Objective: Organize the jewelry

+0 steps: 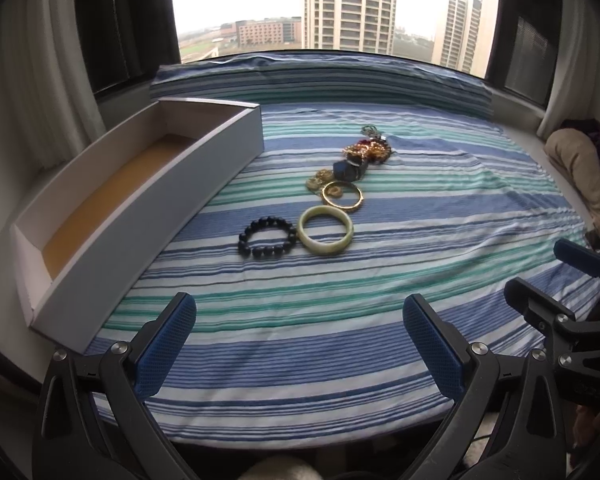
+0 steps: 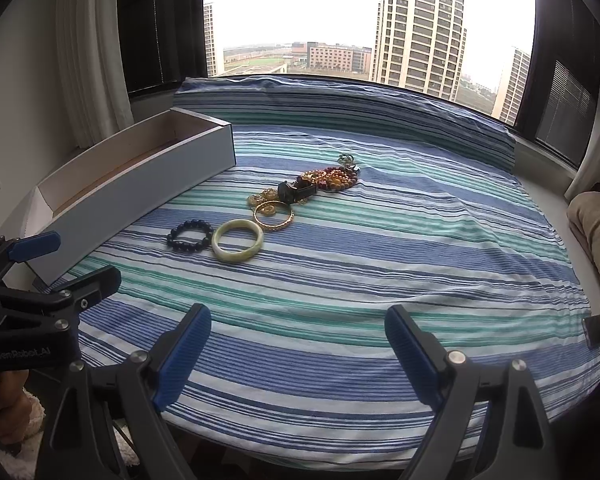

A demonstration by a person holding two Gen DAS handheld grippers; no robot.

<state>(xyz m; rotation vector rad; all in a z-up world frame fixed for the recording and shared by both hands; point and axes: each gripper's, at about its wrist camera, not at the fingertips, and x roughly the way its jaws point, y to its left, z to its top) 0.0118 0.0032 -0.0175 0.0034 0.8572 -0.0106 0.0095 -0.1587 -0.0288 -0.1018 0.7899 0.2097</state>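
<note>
Jewelry lies in a row on the striped cloth: a dark bead bracelet (image 1: 267,238) (image 2: 189,234), a pale green bangle (image 1: 325,230) (image 2: 238,240), a gold bangle (image 1: 342,196) (image 2: 273,215), a dark watch (image 1: 349,171) (image 2: 296,191) and a heap of amber and red beads (image 1: 367,150) (image 2: 332,177). A long white box (image 1: 148,196) (image 2: 132,184) with a tan floor stands open at the left. My left gripper (image 1: 300,316) hangs open near the front edge, well short of the bracelets. Beside it, my right gripper (image 2: 298,328) is open too, with nothing between its fingers.
The striped cloth (image 1: 420,240) covers a window ledge, with a folded striped roll (image 1: 320,84) along the glass. A beige cushion (image 1: 580,168) lies at the right end. Curtains hang at both sides. A hand (image 2: 4,400) holds the left gripper's handle.
</note>
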